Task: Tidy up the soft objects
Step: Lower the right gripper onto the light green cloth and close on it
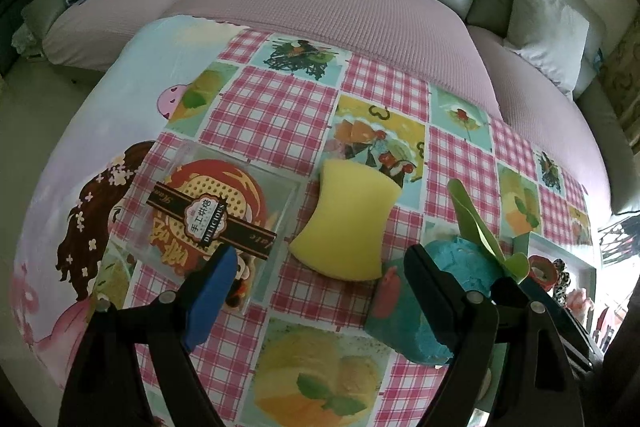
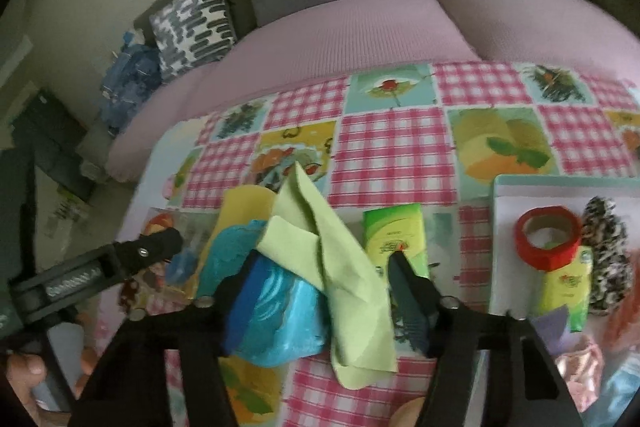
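1. The right gripper (image 2: pixel 324 261) has its two fingers around a blue thing (image 2: pixel 280 311) with a green cloth (image 2: pixel 344 267) on top. The fingers look pressed onto the blue thing from both sides, with the cloth caught in between.
2. This pile sits in the middle of the table (image 2: pixel 392 147), toward its near edge.
3. The left gripper (image 1: pixel 322 255) is wide apart and holds nothing. It hangs just above the table, right beside the pile.
4. A yellow sponge (image 1: pixel 348 223) lies just past the left gripper's fingers. A clear box (image 1: pixel 224 211) stands next to it, toward the left edge.
5. A white tray (image 2: pixel 500 247) sits by the right edge with a few small things in it.
6. The step in hand looks like grabbing the blue thing.
7. Next, the right gripper likely needs to squeeze gently and lift straight up. The loose cloth could slip off, so the lift should be slow.
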`<action>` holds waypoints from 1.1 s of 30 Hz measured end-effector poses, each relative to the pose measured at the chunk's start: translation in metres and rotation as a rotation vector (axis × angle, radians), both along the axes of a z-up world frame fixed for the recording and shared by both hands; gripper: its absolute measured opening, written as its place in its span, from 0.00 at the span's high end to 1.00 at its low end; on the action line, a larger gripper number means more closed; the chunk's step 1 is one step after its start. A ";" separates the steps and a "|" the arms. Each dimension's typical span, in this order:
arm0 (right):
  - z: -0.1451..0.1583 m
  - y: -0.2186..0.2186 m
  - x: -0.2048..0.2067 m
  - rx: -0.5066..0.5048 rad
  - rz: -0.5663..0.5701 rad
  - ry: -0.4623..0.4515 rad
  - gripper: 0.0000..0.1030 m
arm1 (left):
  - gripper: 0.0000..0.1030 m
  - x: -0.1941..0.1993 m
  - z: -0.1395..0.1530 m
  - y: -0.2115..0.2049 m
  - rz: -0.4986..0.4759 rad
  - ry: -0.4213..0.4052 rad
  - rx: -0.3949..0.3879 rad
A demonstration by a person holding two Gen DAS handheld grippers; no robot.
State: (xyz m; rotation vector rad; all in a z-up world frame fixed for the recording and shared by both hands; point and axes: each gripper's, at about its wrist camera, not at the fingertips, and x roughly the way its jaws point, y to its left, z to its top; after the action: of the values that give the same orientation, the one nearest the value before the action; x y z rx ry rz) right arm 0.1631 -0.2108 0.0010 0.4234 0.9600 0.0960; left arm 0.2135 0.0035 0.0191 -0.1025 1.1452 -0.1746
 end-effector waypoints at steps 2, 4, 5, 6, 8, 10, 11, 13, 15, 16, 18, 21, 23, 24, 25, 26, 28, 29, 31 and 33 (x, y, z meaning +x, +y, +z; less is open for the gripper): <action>0.000 -0.003 0.000 0.025 -0.003 -0.007 0.54 | 0.17 0.000 0.000 0.000 0.000 0.000 0.001; -0.001 -0.006 0.000 0.055 -0.008 -0.007 0.59 | 0.17 0.000 0.000 0.001 0.000 -0.001 0.001; -0.002 -0.007 0.000 0.062 -0.014 -0.006 0.63 | 0.17 0.000 0.000 0.001 0.001 -0.002 0.001; -0.003 -0.009 0.000 0.073 -0.018 -0.008 0.64 | 0.17 0.000 0.000 0.001 0.000 -0.002 0.002; -0.004 -0.011 0.000 0.089 -0.022 -0.007 0.65 | 0.17 -0.001 0.000 0.001 -0.001 -0.003 0.004; -0.004 -0.013 0.000 0.098 -0.028 -0.008 0.65 | 0.17 -0.001 0.000 0.001 -0.002 -0.004 0.007; -0.004 -0.014 0.000 0.098 -0.029 -0.009 0.65 | 0.17 -0.001 0.000 0.000 -0.002 -0.004 0.008; -0.005 -0.015 0.000 0.109 -0.028 -0.008 0.65 | 0.17 -0.001 0.000 0.000 -0.003 -0.003 0.009; -0.006 -0.017 0.000 0.121 -0.030 -0.008 0.65 | 0.17 -0.001 0.000 0.000 -0.003 -0.002 0.011; -0.007 -0.018 0.000 0.131 -0.032 -0.007 0.65 | 0.17 -0.001 0.000 -0.001 -0.004 -0.002 0.012; -0.009 -0.019 0.000 0.146 -0.034 -0.007 0.65 | 0.17 -0.001 0.000 0.000 -0.004 -0.002 0.012; -0.009 -0.020 0.000 0.165 -0.037 -0.009 0.68 | 0.17 -0.001 0.000 0.000 -0.002 -0.003 0.013; -0.008 -0.020 -0.001 0.157 -0.038 -0.007 0.69 | 0.17 -0.001 0.000 0.000 -0.002 -0.003 0.014; -0.008 -0.019 -0.001 0.151 -0.037 -0.008 0.69 | 0.17 -0.001 0.000 0.000 -0.001 -0.003 0.014; -0.007 -0.019 -0.002 0.146 -0.037 -0.008 0.69 | 0.17 -0.002 0.000 0.000 -0.001 -0.003 0.014; -0.007 -0.019 -0.002 0.147 -0.039 -0.008 0.69 | 0.17 -0.001 0.000 0.000 -0.001 -0.003 0.014; -0.008 -0.021 -0.003 0.157 -0.045 -0.008 0.69 | 0.17 -0.002 0.000 0.000 -0.002 -0.003 0.014; -0.007 -0.022 -0.003 0.158 -0.049 -0.008 0.70 | 0.17 -0.002 0.000 0.000 -0.002 -0.004 0.014; -0.007 -0.023 -0.003 0.132 -0.067 -0.003 0.74 | 0.17 -0.002 0.000 0.000 -0.002 -0.003 0.014; -0.010 -0.026 -0.003 0.139 -0.074 0.008 0.74 | 0.17 -0.002 0.000 0.000 -0.002 -0.003 0.014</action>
State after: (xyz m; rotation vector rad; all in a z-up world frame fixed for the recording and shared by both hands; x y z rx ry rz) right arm 0.1596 -0.2371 -0.0091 0.5872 0.9476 0.0941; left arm 0.2120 0.0037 0.0194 -0.0882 1.1433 -0.1684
